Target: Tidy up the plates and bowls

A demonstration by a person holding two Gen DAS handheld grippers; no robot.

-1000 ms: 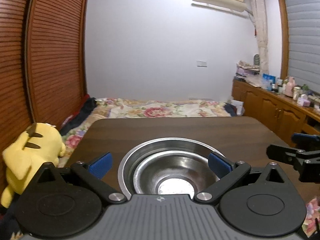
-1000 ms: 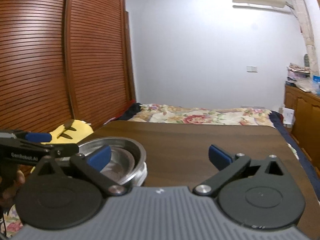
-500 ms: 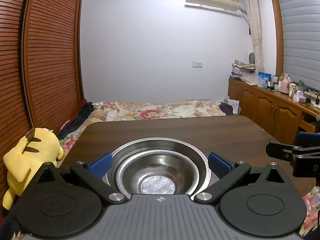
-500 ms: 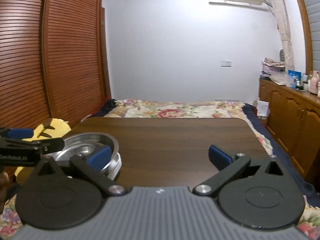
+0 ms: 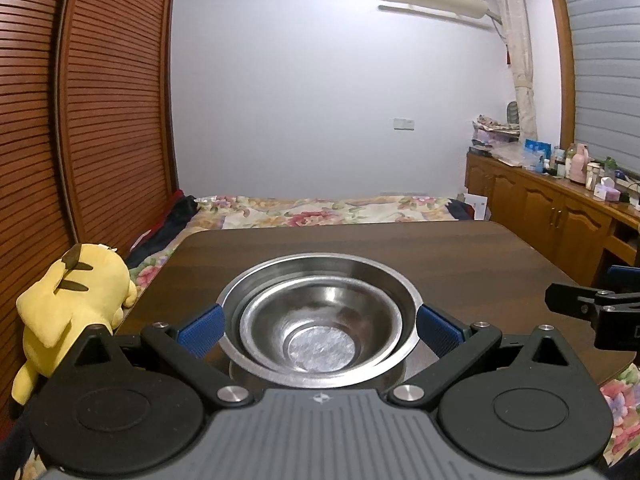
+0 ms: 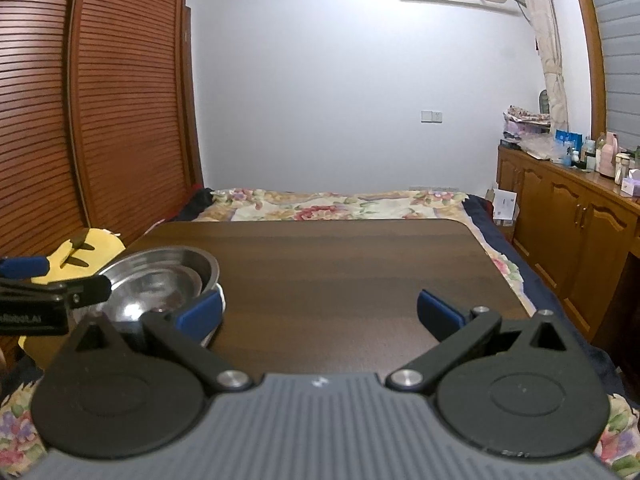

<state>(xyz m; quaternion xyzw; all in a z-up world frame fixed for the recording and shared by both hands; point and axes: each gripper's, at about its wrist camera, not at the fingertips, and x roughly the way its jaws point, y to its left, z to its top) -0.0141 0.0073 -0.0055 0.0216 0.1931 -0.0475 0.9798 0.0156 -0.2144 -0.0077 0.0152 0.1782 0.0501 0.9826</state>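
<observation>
Two steel bowls sit nested on the dark wooden table (image 5: 460,252): a large bowl (image 5: 320,262) with a smaller bowl (image 5: 320,322) inside it. My left gripper (image 5: 320,330) is open, with its blue pads (image 5: 200,330) on either side of the stack, close to the large bowl's rim. In the right wrist view the bowl stack (image 6: 160,276) is at the left, and part of the left gripper (image 6: 52,292) is in front of it. My right gripper (image 6: 320,312) is open over the table's near edge (image 6: 340,264) with nothing between its fingers. It also shows at the right of the left wrist view, right gripper (image 5: 592,308).
A yellow plush toy (image 5: 68,300) lies beside the table's left edge. A bed with a floral cover (image 5: 320,210) is beyond the table. Wooden cabinets (image 5: 560,220) topped with bottles line the right wall, and louvred wardrobe doors (image 5: 100,120) line the left.
The right gripper has drawn back and to the right, so the bowls sit further left in its view. The left view has levelled out around the bowls. Neither gripper's opening has changed.
</observation>
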